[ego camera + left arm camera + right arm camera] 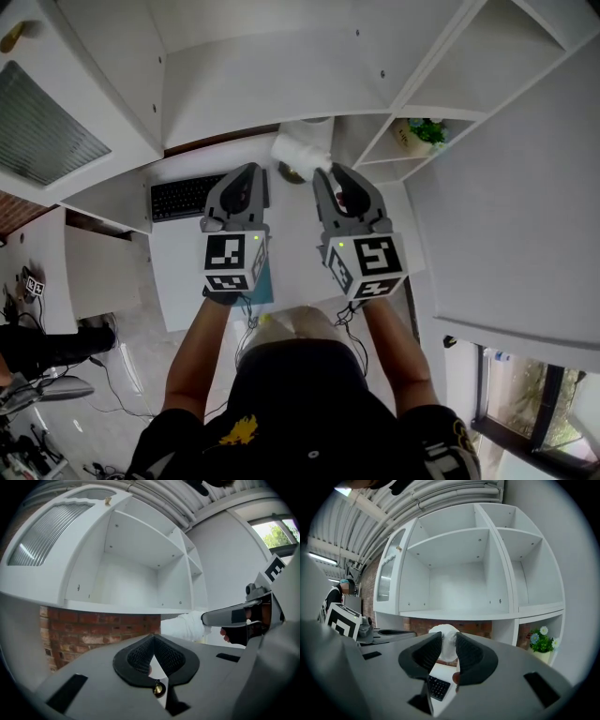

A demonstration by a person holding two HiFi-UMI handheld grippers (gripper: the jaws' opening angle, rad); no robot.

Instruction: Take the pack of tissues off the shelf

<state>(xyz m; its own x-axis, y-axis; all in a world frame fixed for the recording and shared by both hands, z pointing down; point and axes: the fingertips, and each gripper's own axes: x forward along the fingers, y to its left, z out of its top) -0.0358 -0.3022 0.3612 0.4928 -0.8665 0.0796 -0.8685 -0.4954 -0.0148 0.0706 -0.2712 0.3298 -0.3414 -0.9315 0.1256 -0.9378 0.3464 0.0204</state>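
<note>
Closest to the camera, the person's two bare forearms reached forward, each hand carrying a grey two-jaw gripper with a black-and-white marker cube. The left gripper [246,180] [152,641] hung below the tall white wooden shelf unit [272,84] [140,550] [464,559], with its ribbed black pads brought together at the tips and nothing between them. Just beside it, the right gripper [328,173] [446,656] was clamped on the soft white pack of tissues [302,150] [185,625] [446,644], one pad pressing each side. The pack was clear of the shelf unit, held in the air just below and in front of its lowest board. Under both grippers, and beneath the shelf unit, lay a flat white desk [291,253]. A black computer keyboard [186,197] [438,686] rested on it toward the shelf unit's left side. Behind the pack, a red brick wall [93,630] showed under the lowest board. The large compartments of the shelf unit held nothing. In a small low compartment at its right end stood a pale pot of green leaves and white flowers [427,133] [541,641]. Farther off, beyond the shelf unit's left end, a person [337,597] in dark clothes stood.
</note>
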